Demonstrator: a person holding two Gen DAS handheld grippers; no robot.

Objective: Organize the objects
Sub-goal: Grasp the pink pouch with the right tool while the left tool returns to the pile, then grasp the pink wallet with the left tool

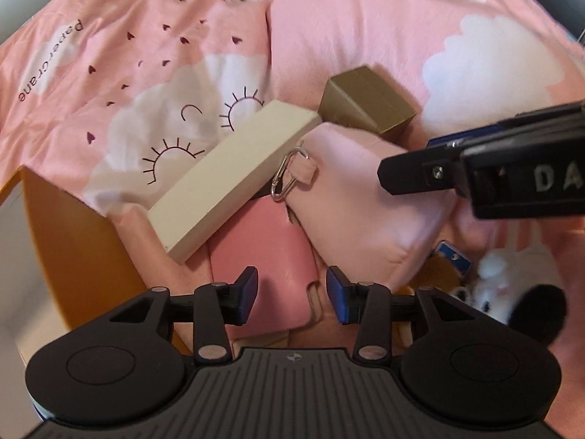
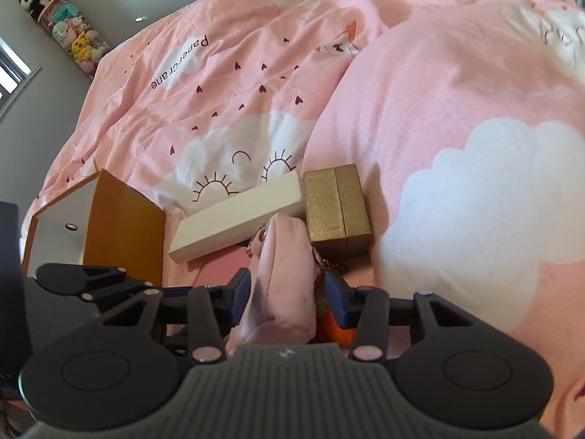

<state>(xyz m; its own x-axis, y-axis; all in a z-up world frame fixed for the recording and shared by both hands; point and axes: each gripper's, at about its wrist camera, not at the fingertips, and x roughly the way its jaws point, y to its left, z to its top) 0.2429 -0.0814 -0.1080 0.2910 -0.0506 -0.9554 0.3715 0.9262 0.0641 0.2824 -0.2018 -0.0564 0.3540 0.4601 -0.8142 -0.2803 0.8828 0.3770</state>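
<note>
While I look down over the pink bedspread [image 2: 420, 84], my left tongs [image 1: 291, 298] stand about half open with nothing between the blue pads [image 1: 249, 294]; below them lies a flat pink case [image 1: 263, 241], not touched.

My right tongs [image 2: 289, 298] also stand about half open, and a soft pink pouch [image 2: 281, 274] sits between the pads [image 2: 338, 301]. Whether the pads press on the pouch I cannot tell; it fills most of the gap. In the left view this pouch [image 1: 365, 205] lies right of the middle, with a silver clip [image 1: 287, 175] on its small loop, and the tip of the right tongs comes in from the right just above it.

A long white box [image 1: 226, 183] lies slanted, one end resting at the pouch, the other toward the near left. A gold box [image 1: 365, 106] stands just beyond the pouch, touching the far end of the white box. Both boxes are closed, so I cannot see inside.

At the left an orange carton [image 2: 120, 226] stands on the bed, its white side [image 2: 62, 219] turned to the left; what it contains is not visible.

Near right in the left view, small plush toys [image 1: 493, 285] and a little blue card [image 1: 453, 259] lie together, blurred.
</note>
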